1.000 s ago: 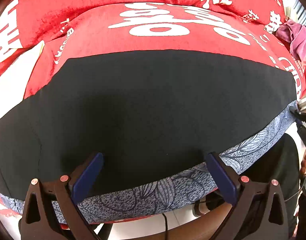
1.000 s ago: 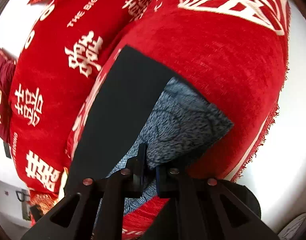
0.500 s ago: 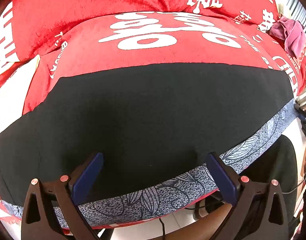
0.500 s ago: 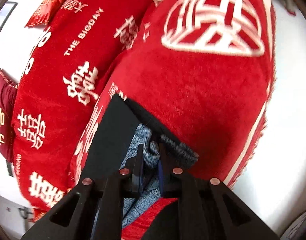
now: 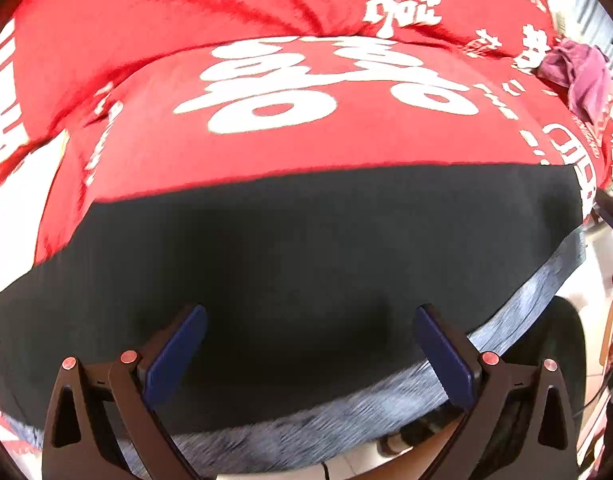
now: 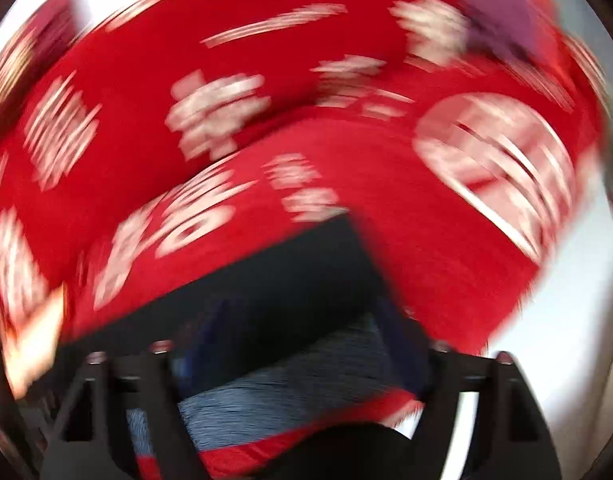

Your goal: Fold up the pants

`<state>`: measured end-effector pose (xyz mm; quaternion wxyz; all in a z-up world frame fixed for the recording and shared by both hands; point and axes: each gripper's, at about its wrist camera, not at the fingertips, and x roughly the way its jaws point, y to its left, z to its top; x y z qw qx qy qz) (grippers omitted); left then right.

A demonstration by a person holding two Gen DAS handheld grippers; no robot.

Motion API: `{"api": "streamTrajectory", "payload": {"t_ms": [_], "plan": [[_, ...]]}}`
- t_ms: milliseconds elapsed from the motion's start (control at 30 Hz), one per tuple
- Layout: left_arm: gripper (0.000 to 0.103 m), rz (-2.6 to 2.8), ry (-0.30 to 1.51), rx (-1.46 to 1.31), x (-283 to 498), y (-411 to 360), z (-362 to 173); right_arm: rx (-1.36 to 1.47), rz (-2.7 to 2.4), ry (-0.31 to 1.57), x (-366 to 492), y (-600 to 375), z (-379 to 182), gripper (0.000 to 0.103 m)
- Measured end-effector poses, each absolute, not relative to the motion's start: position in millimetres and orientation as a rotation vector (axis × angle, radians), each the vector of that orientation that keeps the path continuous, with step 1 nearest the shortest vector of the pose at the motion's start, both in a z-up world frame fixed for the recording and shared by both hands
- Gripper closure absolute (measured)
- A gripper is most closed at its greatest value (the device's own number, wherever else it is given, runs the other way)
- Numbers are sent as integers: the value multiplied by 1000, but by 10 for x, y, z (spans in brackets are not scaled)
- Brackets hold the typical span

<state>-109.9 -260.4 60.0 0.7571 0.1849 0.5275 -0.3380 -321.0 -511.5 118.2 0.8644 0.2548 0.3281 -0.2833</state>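
The pants (image 5: pixel 306 248) lie flat as a wide black panel with a grey-blue leaf-print band (image 5: pixel 338 420) along the near edge, on a red cover with white characters. My left gripper (image 5: pixel 310 344) is open and empty, its blue pads spread over the near part of the black cloth. The right wrist view is badly blurred. There my right gripper (image 6: pixel 302 352) is open, its fingers wide apart over the corner of the pants (image 6: pixel 290 280), where black cloth overlaps the grey band (image 6: pixel 282 396).
The red cover (image 5: pixel 346 92) spans a cushioned seat and backrest. A purple cloth (image 5: pixel 582 72) lies at the far right of the seat. White floor (image 6: pixel 566 344) lies past the seat's right edge.
My right gripper has let go of the grey corner of the pants, opened wide and swung fast to the left. My left gripper stayed open and moved slightly nearer the front edge.
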Motion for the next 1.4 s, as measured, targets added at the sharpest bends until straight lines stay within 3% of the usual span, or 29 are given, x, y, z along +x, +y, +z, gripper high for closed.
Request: {"api": "streamTrajectory", "payload": {"t_ms": [100, 267, 500, 700, 733, 967, 1133, 1233, 1400], "plan": [[0, -718, 1165, 434, -1091, -2811, 504, 306, -484, 767, -2574, -4744, 1196, 21], [0, -695, 1171, 438, -1075, -2721, 374, 194, -455, 928, -2017, -4761, 867, 22], [0, -650, 1177, 408, -1014, -2460, 391, 476, -516, 832, -2635, -5617, 820, 25], [0, -615, 1208, 369, -856, -2464, 310, 350, -528, 847, -2502, -5280, 920, 15], [0, -620, 1177, 392, -888, -2472, 333, 339, -547, 958, -2415, -5288, 748, 15], [0, -618, 1155, 316, -813, -2538, 516, 313, -513, 850, -2371, -4701, 1045, 14], [0, -589, 1151, 355, -672, -2642, 354, 291, -393, 988, -2123, -4147, 704, 12], [0, -587, 1142, 358, -674, -2397, 361, 198, -442, 980, -2144, -4020, 623, 0], [0, -493, 1167, 284, -422, -1611, 332, 242, -434, 980, -2152, -4082, 589, 0]]}}
